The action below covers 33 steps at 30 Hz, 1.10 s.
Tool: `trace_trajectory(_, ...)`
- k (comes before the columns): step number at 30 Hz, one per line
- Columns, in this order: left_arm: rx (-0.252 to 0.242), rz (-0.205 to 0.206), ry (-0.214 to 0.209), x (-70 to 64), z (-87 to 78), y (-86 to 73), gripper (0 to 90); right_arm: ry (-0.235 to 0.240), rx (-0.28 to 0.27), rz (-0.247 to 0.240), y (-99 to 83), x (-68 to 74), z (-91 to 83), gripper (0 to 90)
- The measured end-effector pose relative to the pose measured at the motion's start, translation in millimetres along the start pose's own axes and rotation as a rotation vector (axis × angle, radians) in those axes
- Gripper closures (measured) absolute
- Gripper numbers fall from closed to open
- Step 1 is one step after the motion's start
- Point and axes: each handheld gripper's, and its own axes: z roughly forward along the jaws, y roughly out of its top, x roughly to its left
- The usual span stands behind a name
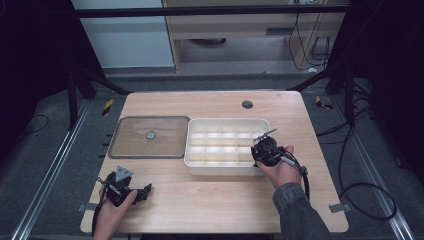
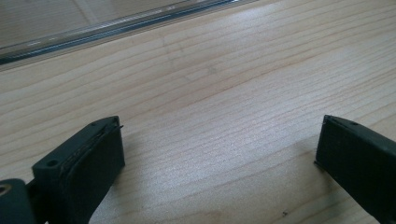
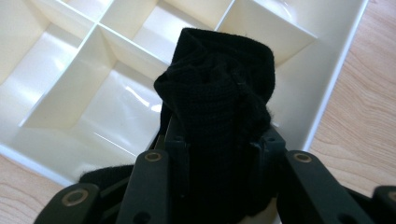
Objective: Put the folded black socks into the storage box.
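Your right gripper [image 3: 219, 140] is pinching a black sock [image 3: 219, 88] between its jaws, held over the near right corner of the white tray [image 1: 192, 142], where the dividers cut it into small cells. The main risk, as I judge it, is the sock snagging: its loose top is wider than the jaws, so if you lower it off-centre it may drape across a divider and end up straddling two cells instead of dropping into one. Letting go too high could also leave it flopped over the tray's rim onto the table [image 1: 210, 200]. The sock's long axis runs along the jaws, its free folded end pointing away from you toward the tray's far cells. Your left gripper [image 2: 219, 154] rests spread and empty on the table, near the flat lid [image 1: 149, 136].
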Motion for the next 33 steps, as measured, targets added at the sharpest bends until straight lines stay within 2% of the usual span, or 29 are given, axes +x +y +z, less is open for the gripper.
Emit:
trace_trajectory(10,-0.001,-0.001,0.0,-0.1,0.1,0.1,0.1,0.007,0.019,-0.006,3.5,-1.4,-0.5,65.0)
trace_trajectory(16,0.001,0.0,0.0,0.0,0.1,0.1,0.0,0.035,-0.006,0.006,5.6,-6.8,-7.0,57.7)
trace_trajectory(19,0.001,0.001,-0.001,0.1,0.2,0.2,0.0,0.06,-0.037,0.023,7.0,-11.3,-18.7,48.3)
trace_trajectory(21,0.001,0.002,-0.001,0.1,0.2,0.3,0.0,0.063,-0.048,0.028,7.0,-12.7,-23.1,46.3)
trace_trajectory(23,0.001,0.001,0.0,-0.1,0.3,0.3,0.0,0.079,-0.091,0.028,6.1,-17.0,-36.0,43.0)
trace_trajectory(24,0.001,0.001,0.0,-0.1,0.3,0.3,0.0,0.079,-0.091,0.028,6.1,-17.0,-36.0,43.0)
trace_trajectory(27,0.001,0.001,0.0,-0.1,0.3,0.4,0.0,0.094,-0.137,0.037,4.6,-21.2,-48.0,39.0)
trace_trajectory(30,0.002,0.005,0.0,0.2,0.3,0.5,0.0,0.125,-0.176,0.065,1.7,-27.1,-54.9,35.2)
trace_trajectory(33,0.002,0.005,0.0,0.2,0.3,0.5,0.0,0.132,-0.201,0.073,0.7,-29.2,-56.8,34.2)
